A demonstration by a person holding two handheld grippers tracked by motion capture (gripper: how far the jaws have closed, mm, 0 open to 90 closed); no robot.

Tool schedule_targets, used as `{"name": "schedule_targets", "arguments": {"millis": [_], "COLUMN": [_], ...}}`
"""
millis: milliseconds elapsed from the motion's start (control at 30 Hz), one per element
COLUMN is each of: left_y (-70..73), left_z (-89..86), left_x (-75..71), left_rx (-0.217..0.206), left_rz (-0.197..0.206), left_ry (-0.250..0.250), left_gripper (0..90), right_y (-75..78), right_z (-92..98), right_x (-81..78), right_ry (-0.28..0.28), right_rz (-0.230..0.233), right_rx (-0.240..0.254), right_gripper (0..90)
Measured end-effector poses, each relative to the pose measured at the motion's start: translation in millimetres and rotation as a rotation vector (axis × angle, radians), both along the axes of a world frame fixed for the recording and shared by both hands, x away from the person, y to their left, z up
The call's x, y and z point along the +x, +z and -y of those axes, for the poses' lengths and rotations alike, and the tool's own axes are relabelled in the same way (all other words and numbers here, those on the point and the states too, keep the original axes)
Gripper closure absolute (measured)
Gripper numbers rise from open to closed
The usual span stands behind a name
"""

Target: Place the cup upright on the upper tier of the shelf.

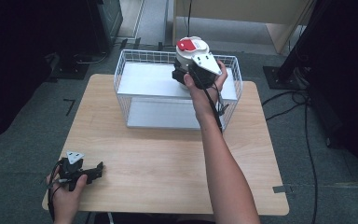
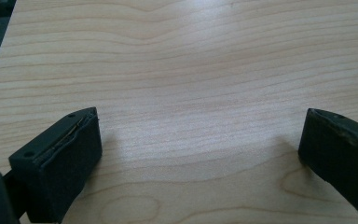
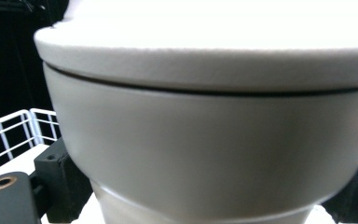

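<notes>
Item: 1 white lidded canister (image 1: 189, 52), rigid, smooth, likely slippery; my right gripper (image 1: 186, 77) clamps its lower body over the wire basket (image 1: 121, 70); my left gripper (image 1: 97, 170) rests released on the desk (image 1: 168, 158).

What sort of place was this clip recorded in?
Probably a lab or studio recording bay, not a home: a small light wooden table stands alone on grey carpet, black cables trail across the floor, and dark stands ring it.
</notes>
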State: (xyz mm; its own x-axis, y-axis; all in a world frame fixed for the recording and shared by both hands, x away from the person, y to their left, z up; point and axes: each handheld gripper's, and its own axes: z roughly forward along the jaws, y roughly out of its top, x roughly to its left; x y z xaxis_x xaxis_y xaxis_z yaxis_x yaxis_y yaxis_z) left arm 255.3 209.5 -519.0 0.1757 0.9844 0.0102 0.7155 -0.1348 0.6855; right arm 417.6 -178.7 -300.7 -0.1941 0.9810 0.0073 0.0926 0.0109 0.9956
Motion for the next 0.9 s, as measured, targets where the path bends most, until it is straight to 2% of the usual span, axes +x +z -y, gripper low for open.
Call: {"name": "schedule_targets", "arguments": {"millis": [233,400,700,900], "left_y": [0.0,0.0,0.0,0.0], "left_z": [0.0,0.1,0.0,0.0], "left_x": [0.0,0.0,0.0,0.0], "left_rx": [0.0,-0.001,0.0,0.0], "left_rz": [0.0,0.0,0.0,0.0], "left_ry": [0.0,0.0,0.0,0.0], "left_gripper": [0.0,0.0,0.0,0.0], "right_y": [-7.5,-9.0,-7.2,-5.5], "right_z": [-0.4,1.1,5.6,8.7], "right_x": [10.5,9.5,8.7,8.3], "right_ry": [-0.016,-0.015,0.003,0.032], "right_rz": [-0.026,-0.015,-0.041,-0.064], "right_rx": [0.0,0.011,0.04,0.057], "right_gripper": [8.6,8.6,7.7,0.0]}}
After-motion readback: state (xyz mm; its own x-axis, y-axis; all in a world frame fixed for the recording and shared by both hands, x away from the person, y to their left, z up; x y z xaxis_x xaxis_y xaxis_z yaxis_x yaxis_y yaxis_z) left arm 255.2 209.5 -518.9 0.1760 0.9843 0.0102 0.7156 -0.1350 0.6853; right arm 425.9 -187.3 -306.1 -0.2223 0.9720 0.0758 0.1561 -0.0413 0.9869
